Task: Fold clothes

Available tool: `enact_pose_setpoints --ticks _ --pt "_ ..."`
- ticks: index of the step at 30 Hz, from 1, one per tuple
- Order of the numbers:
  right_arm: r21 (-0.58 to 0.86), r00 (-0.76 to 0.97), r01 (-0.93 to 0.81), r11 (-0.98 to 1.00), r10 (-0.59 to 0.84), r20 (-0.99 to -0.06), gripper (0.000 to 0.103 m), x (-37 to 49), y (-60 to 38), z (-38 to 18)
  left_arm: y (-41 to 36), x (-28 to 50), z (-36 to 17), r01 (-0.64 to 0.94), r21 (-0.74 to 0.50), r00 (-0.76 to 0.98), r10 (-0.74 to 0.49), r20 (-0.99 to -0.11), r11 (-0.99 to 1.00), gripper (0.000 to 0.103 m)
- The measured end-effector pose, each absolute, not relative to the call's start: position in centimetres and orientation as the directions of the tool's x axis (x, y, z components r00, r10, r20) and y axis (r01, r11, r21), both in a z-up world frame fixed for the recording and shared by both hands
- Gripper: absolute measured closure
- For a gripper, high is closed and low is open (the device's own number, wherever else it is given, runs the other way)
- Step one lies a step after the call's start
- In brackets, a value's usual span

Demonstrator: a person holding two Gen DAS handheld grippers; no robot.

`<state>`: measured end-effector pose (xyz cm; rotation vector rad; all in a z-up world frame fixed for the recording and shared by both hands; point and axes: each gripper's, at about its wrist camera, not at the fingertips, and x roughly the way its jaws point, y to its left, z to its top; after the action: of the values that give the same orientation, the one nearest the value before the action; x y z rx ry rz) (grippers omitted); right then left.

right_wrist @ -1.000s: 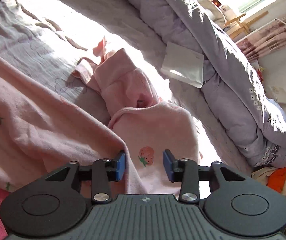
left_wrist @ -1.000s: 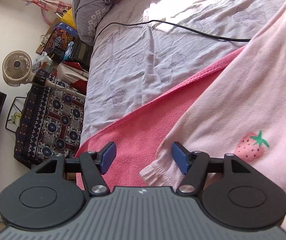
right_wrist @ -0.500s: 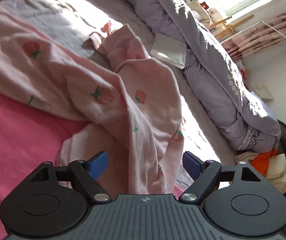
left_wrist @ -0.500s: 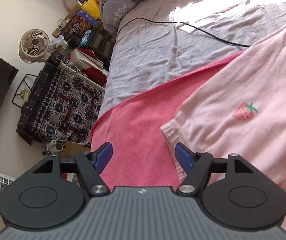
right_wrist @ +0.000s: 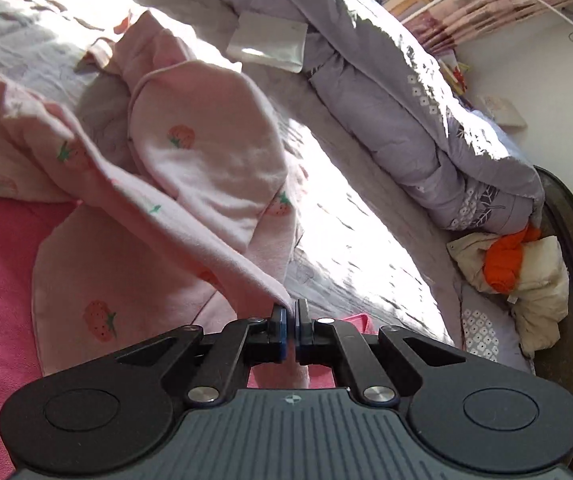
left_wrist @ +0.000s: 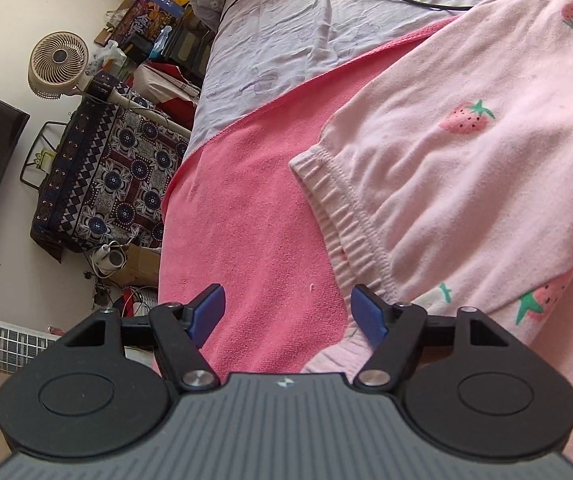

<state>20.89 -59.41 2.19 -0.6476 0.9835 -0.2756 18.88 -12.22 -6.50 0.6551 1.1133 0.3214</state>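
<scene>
L side first: the left gripper [left_wrist: 288, 312] hangs w/ jaws apart, nothing between the blue pads, only the coral-pink terry towel [left_wrist: 246, 208] spread under them. The pale pink strawberry-print cotton garment [left_wrist: 466, 168] lies on that towel just to the R of the gripper; its ribbed elastic cuff [left_wrist: 342, 216] runs diagonally from upper L down toward the R pad, which sits at the cuff's lower end w/o visibly pinching it. Beyond the towel is the wrinkled lilac bedsheet [left_wrist: 286, 48].

R side: the right gripper [right_wrist: 291, 320] is clenched on a fold of the same garment [right_wrist: 206, 184], cloth pulled taut up and to the L from the pads, the rest heaped on the bed.

Judgement: the L hand is nearer the cuff. A short shift R across the cuff's long axis should put the edge between its pads, so both ends can be lifted for a fold.
</scene>
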Motion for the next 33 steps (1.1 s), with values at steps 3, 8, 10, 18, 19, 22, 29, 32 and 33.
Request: enact_pose_setpoints --ticks 3,8,10,18,19,22,29,32,33 --pt "-0.584 0.576 -0.023 0.811 -0.467 -0.671 0.098 20.3 -60.6 7.6 -12.3 18.8 -6.6 0.085 0.638 0.423 0.552 -0.719 0.765 0.030" --pt "-0.417 0.539 0.122 0.901 -0.413 -0.735 0.097 22.3 -64.4 11.3 -12.2 18.9 -6.7 0.091 0.644 0.425 0.555 -0.715 0.760 0.029" --pt "-0.376 0.511 0.161 0.913 -0.403 -0.759 0.097 24.3 -65.8 9.8 -12.3 18.9 -6.9 0.095 0.652 0.427 0.561 -0.709 0.752 0.028" --pt "-0.045 0.541 0.435 0.899 -0.301 -0.786 0.053 32.8 -68.6 3.1 -12.4 18.9 -7.0 0.121 0.666 0.433 0.564 -0.703 0.736 0.028" --pt "-0.018 0.555 0.467 0.884 -0.308 -0.773 0.037 32.7 -68.9 3.2 -12.3 19.0 -7.0 0.123 0.665 0.432 0.563 -0.704 0.737 0.027" --pt "0.000 0.573 0.495 0.869 -0.327 -0.752 0.031 31.7 -69.7 3.3 -12.1 19.0 -7.0 0.113 0.658 0.428 0.561 -0.708 0.744 0.027" --pt "-0.079 0.462 0.525 0.847 -0.361 -0.810 0.034 29.7 -72.1 -0.8 -12.3 19.0 -7.2 0.091 0.665 0.426 0.574 -0.699 0.741 0.027" --pt "0.079 0.453 0.632 0.771 -0.285 -0.844 0.037 29.8 -73.8 -3.4 -12.3 19.1 -7.2 0.087 0.664 0.424 0.576 -0.699 0.743 0.027" --pt "0.143 0.453 0.670 0.729 -0.248 -0.856 0.040 30.0 -74.5 -4.6 -12.3 19.0 -7.2 0.085 0.662 0.424 0.575 -0.700 0.744 0.027"
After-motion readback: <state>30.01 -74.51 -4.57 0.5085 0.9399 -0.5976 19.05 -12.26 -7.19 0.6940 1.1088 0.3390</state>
